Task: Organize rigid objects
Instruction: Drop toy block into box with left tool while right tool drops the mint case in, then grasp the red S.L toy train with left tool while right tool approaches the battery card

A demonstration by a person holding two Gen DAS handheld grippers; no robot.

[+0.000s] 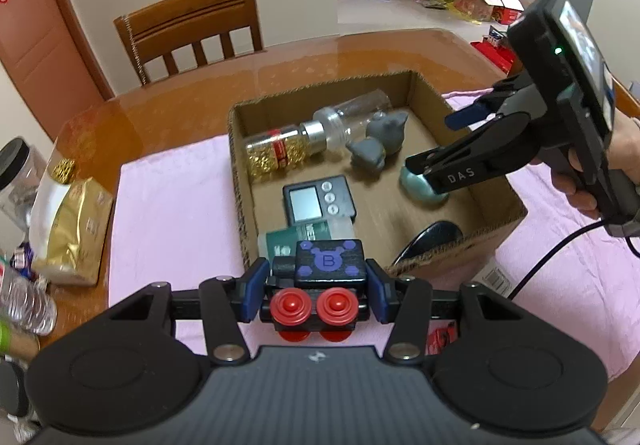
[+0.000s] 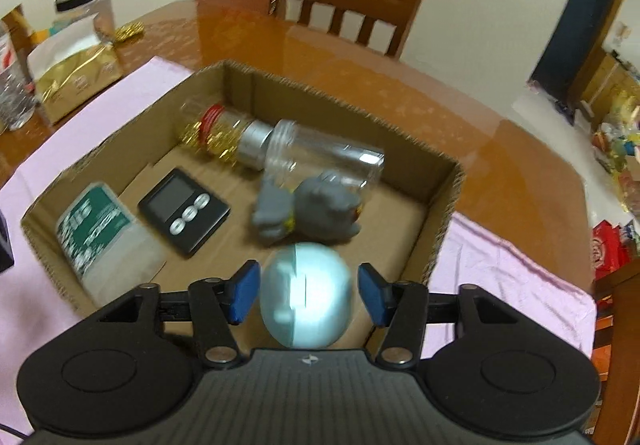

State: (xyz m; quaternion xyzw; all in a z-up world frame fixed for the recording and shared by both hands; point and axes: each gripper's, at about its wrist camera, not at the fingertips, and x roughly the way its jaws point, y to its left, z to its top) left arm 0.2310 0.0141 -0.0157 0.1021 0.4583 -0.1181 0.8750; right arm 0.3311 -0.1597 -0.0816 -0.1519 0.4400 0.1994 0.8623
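Egg-shaped case dropped in the box

Teal egg-shaped case (image 2: 306, 295) rests in the cardboard box (image 2: 442, 213) at its near right corner, between released right gripper (image 2: 307, 293) jaws. Smooth, rigid, likely slippery. Left gripper (image 1: 317, 287) jaws clench a toy block (image 1: 330, 261).

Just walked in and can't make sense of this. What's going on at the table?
A person is sorting small items into a cardboard box. The right tongs stand open around a pale blue egg-shaped case inside the box. The left tongs are shut on a black toy block with red wheels, near the box's front edge.
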